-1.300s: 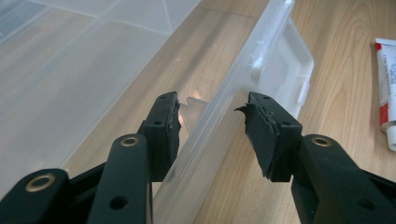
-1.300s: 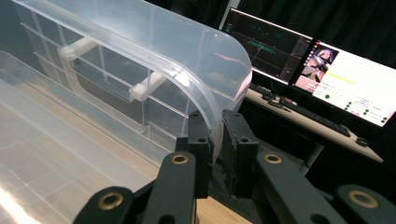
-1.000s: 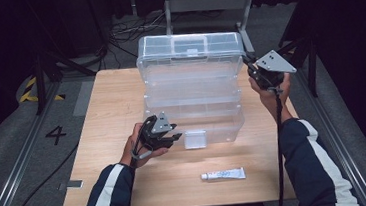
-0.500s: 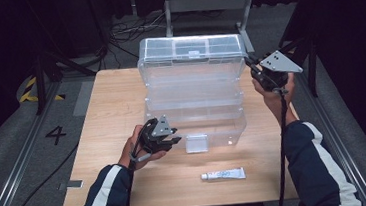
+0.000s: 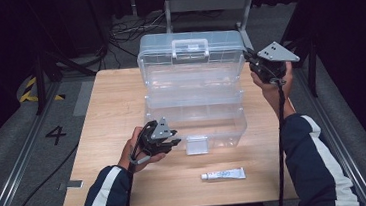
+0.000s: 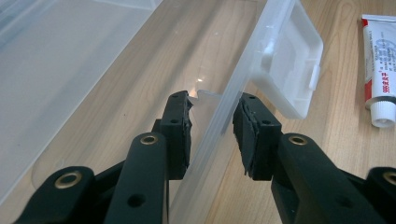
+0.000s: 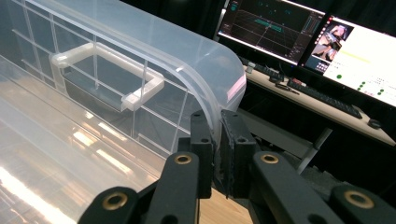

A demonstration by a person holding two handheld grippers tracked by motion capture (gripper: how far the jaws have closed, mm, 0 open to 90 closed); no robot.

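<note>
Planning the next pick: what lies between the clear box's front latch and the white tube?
Only bare wooden table lies between the clear plastic box's front latch and the small white tube, seen in the high view.

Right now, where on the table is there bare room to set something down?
Bare wood lies left of the clear box, from the table edge to the left hand-held gripper, and along the front edge left of the tube. Crowded: around the box latch and tube.
</note>
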